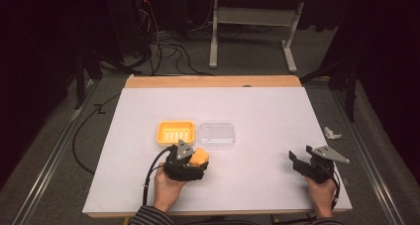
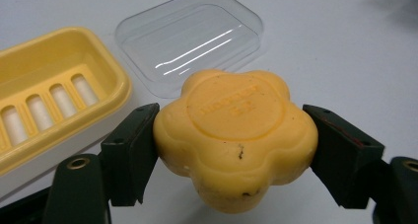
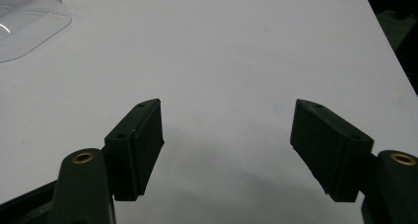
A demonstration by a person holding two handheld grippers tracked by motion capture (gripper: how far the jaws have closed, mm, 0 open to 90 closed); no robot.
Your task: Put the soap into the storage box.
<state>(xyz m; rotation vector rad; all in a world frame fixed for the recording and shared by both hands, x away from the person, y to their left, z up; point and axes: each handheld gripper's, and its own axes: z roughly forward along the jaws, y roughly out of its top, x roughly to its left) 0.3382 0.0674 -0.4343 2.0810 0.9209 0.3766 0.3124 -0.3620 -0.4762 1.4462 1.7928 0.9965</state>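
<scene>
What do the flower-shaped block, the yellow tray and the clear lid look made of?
Block: likely soap, matte and waxy, with a stamped round emblem and dark nicks. Tray: glossy yellow moulded plastic with slotted bottom. Lid: thin transparent plastic showing bright glare streaks.

Right tool [image 3: 226, 150] agape over white table [image 3: 246, 61]; clear lid [image 3: 24, 24] far-left.

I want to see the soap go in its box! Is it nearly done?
Partway. Done: the clear lid is off, lying beside the open yellow soap dish. In hand: the left gripper squeezes the flower-shaped soap. Probably left: putting the soap in the dish and the lid back on. The right gripper waits open, holding nothing.
</scene>
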